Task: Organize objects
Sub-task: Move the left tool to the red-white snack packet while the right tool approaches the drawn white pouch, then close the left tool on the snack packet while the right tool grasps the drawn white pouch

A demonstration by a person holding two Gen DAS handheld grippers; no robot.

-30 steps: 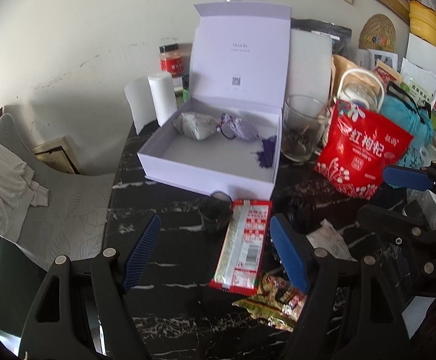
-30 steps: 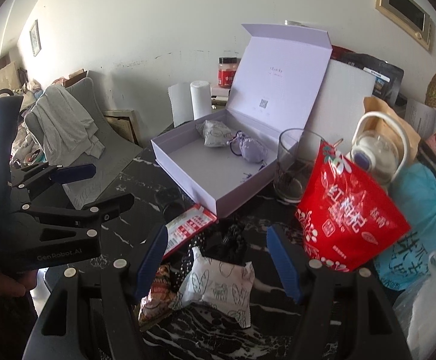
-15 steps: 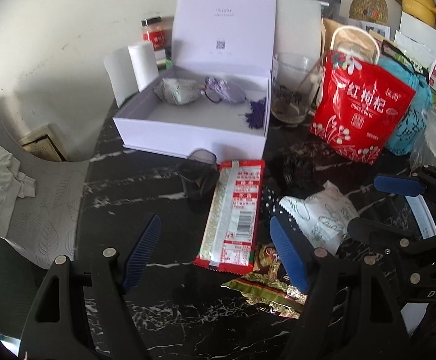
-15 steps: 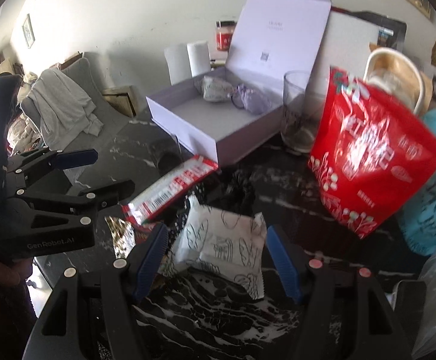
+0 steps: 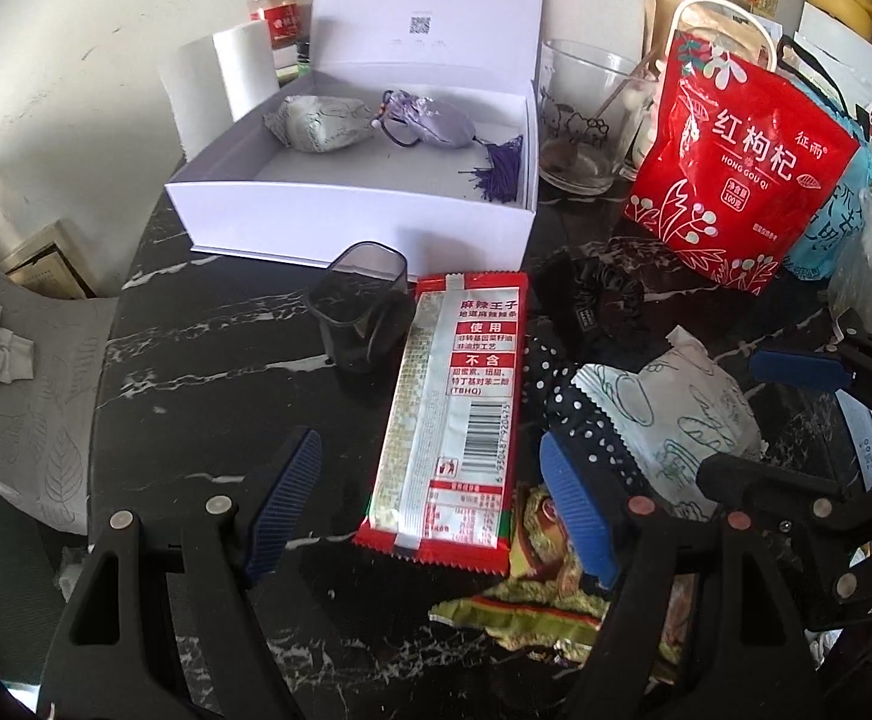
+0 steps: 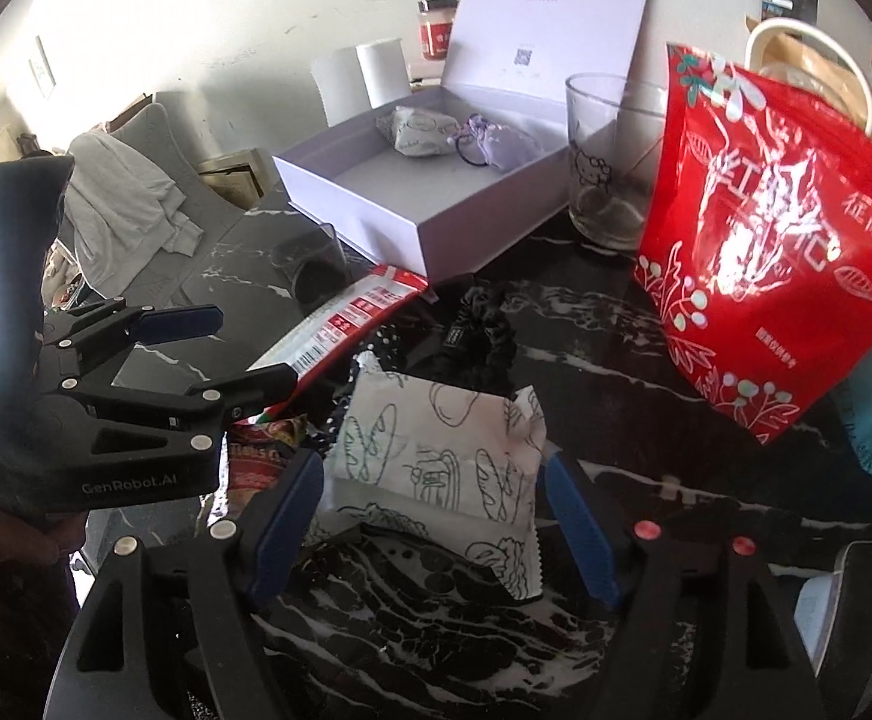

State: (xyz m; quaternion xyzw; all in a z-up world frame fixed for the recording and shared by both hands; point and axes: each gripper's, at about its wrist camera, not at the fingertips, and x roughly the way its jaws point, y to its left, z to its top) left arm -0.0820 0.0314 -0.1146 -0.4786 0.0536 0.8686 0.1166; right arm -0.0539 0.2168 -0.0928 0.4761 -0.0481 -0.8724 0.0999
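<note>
Left gripper (image 5: 430, 501): jaws apart, straddling the near end of the red-and-silver snack packet (image 5: 457, 408) lying flat on the black marble table (image 5: 208, 372); pads not touching it. Right gripper (image 6: 430, 519): jaws opening, white printed packet (image 6: 436, 468) between them, no pad contact visible. Open lilac box (image 5: 376, 198) stands behind, holding a grey sachet (image 5: 319, 123) and a purple tasselled pouch (image 5: 436, 126). Red pouch (image 5: 742, 162) upright at right.

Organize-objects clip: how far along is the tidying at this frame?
Early. Done: a grey-green pouch and a purple tassel sachet lie in the open lilac box. In hand: nothing; the left gripper brackets the red snack packet, the right gripper's opening jaws bracket the white doodle-print packet. Left: both packets, black scrunchie.
</note>
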